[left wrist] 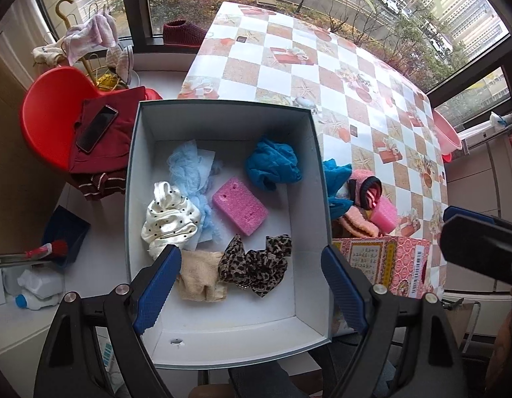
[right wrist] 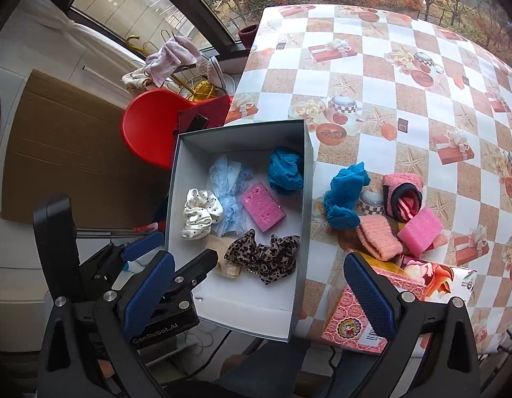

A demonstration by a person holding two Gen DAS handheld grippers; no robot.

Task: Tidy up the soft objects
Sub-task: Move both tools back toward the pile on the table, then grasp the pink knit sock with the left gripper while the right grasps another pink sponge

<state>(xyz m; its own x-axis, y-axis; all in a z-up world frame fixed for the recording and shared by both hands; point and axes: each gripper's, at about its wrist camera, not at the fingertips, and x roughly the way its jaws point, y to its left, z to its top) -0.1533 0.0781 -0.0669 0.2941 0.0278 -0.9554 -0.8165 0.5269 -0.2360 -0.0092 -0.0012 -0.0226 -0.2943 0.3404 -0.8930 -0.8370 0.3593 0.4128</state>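
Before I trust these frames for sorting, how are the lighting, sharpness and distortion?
Left wrist view: soft daylight, faint shadows, the box and pink sponge sharp; fisheye bends the table edge. Right wrist view: same even light, no glare on the socks; dark corners, curved window frame.

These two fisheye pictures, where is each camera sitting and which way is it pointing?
Left wrist view: sits on the left gripper, looking down into the open grey cardboard box; its own blue-padded fingers show, open, plus the right gripper's black body at the right edge.
Right wrist view: sits on the right gripper, looking down at the box edge and the checkered tablecloth; its open fingers and the left gripper show.
Shared: box, pink foam sponge, leopard-print scrunchie.
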